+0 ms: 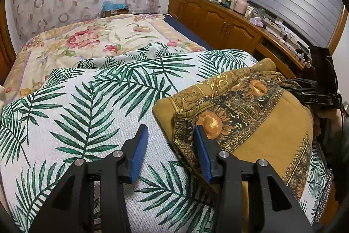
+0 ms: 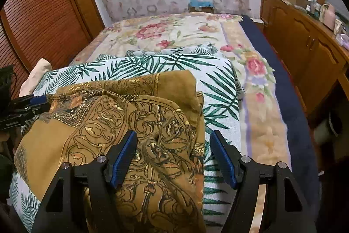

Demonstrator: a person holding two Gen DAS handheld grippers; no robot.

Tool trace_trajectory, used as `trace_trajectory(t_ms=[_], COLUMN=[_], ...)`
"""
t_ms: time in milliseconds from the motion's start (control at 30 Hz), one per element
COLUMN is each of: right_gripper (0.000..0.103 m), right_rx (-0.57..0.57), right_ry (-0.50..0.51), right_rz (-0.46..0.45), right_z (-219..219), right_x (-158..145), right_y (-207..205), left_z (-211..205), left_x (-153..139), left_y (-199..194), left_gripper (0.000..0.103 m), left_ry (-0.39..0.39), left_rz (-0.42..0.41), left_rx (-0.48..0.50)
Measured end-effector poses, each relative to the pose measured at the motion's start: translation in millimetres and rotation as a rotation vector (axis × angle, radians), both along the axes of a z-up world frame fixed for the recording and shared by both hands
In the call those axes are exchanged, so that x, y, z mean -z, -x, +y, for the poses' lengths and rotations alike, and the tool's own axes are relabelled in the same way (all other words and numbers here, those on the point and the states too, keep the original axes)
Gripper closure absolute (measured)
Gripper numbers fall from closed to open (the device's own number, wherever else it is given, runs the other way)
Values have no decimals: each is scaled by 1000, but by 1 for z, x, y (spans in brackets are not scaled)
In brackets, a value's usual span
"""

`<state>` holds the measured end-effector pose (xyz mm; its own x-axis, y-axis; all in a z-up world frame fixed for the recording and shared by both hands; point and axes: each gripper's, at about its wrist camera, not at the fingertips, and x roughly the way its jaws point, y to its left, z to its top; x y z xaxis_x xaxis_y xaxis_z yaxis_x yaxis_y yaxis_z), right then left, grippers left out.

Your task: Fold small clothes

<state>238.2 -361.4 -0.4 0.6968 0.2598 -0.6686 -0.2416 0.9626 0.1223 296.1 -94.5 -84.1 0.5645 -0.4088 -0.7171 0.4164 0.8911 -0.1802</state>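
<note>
Bedroom, left view: palm-leaf cloth (image 1: 91,106) spread on the bed; left gripper (image 1: 170,143) gapes beside the mustard garment (image 1: 257,123). Right view: right gripper (image 2: 172,154) gapes over its rumpled edge; mid-fold, next pinch an edge

Legible text, as we find it:

1. We read the white letters "DAS" on the black body of the right gripper (image 1: 314,93), at the right edge of the left wrist view. The lettering seems cut off, so we cannot say whether the word is whole.
2. We see a short white marking on the black body of the left gripper (image 2: 32,105), at the left edge of the right wrist view; it is too blurred for us to read.

We can read nothing else.
</note>
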Motion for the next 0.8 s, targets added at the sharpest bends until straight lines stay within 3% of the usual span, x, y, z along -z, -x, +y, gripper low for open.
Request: trace_trajectory(t_ms=[200, 233, 333, 367, 500, 800], right_gripper=[59, 70, 84, 86, 89, 90], right_rx=[-61, -71, -101, -109, -110, -109], right_ry=[6, 4, -18, -15, -16, -25], right_rz=[-22, -23, -16, -19, -54, -224], right_z=[6, 6, 5, 5, 6, 11], right_x=[3, 3, 3, 3, -2, -42], right_y=[5, 5, 6, 7, 14, 53], left_z=[-7, -7, -9, -9, -8, 8], left_x=[-1, -1, -2, -2, -3, -56], left_y=[-8, -11, -17, -19, -22, 27], left_gripper=[58, 58, 58, 59, 91, 95], left_ry=[-5, -2, 18, 28, 53, 156], left_rz=[19, 26, 45, 48, 71, -89], left_rx=[14, 21, 37, 46, 50, 51])
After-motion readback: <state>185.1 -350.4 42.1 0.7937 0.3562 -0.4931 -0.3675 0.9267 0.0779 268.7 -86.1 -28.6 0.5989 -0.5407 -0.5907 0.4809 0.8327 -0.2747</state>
